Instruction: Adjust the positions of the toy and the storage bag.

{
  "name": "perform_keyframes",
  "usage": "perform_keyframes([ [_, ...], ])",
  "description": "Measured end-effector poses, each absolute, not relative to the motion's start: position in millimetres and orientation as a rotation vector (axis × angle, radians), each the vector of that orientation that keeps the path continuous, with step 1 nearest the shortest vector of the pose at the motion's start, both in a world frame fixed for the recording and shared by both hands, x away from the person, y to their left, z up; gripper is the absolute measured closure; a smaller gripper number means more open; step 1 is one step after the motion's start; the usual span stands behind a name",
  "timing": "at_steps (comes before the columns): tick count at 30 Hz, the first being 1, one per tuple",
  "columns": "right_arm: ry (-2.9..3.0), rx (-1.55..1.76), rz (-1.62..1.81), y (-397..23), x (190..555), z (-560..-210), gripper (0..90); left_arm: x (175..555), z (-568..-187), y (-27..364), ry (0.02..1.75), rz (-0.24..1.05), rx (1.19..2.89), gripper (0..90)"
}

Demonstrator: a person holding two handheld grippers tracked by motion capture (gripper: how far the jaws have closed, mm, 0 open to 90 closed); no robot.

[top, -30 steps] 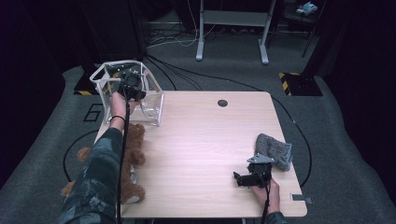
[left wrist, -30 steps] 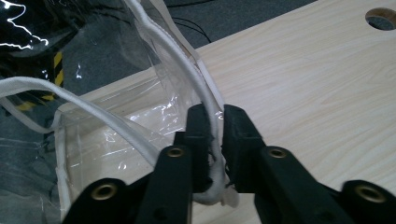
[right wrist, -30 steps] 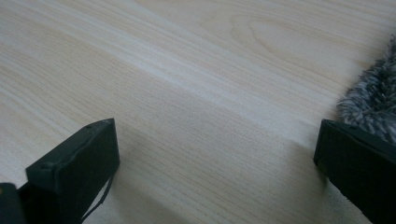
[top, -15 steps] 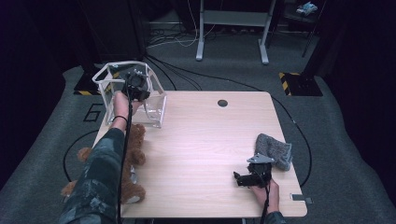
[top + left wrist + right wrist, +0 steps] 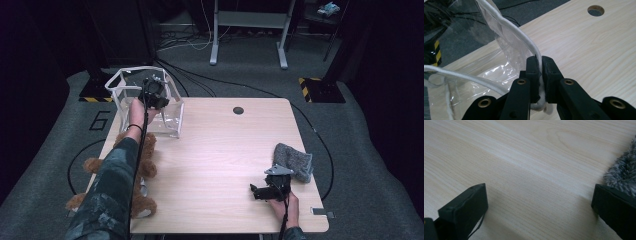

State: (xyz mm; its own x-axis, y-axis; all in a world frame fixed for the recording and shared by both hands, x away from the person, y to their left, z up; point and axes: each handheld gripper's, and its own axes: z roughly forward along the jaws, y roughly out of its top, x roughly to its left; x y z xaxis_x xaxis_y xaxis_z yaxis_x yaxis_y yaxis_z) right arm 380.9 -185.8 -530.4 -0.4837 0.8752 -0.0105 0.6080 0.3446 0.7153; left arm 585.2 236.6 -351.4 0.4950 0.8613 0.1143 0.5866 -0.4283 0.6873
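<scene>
Left gripper (image 5: 539, 65), seen in the left gripper view: the two black jaws stand almost pressed together, with only a thin white cord rim (image 5: 514, 30) between them. The pads pinch this cord, which is the piped edge of a clear plastic bag (image 5: 486, 62). The cord rises from the jaws and curves up and away; a second run of the same white piping crosses lower in that view. The transparent film hangs from the cord and creases against the wooden table (image 5: 599, 62).

In the high view the left gripper (image 5: 156, 96) sits at the top edge of the clear plastic bag (image 5: 145, 102), which stands as an open, white-edged box shape at the table's far left corner. The person's left hand (image 5: 137, 111) carries the gripper, just on the near side of the bag. A brown teddy bear (image 5: 137, 165) lies at the table's (image 5: 215, 150) left edge, nearer the person than the bag and partly under the forearm.

Right gripper (image 5: 537, 205), seen in the right gripper view: the jaws are spread wide with bare wood between them, holding nothing. A grey fuzzy cloth (image 5: 624, 175) lies beside the outer jaw; contact cannot be told. In the high view the right gripper (image 5: 272, 187) rests low, well apart from the bag, with the grey cloth (image 5: 294, 161) just beyond it.
</scene>
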Motion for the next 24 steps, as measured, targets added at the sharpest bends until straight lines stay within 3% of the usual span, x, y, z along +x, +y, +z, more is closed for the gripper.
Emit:
perform_keyframes([
  [24,2.219,1.303,0.927,-185.8,380.9,-530.4,0.0,576.5,-347.4,194.8,1.067,0.503,2.216,83.9],
])
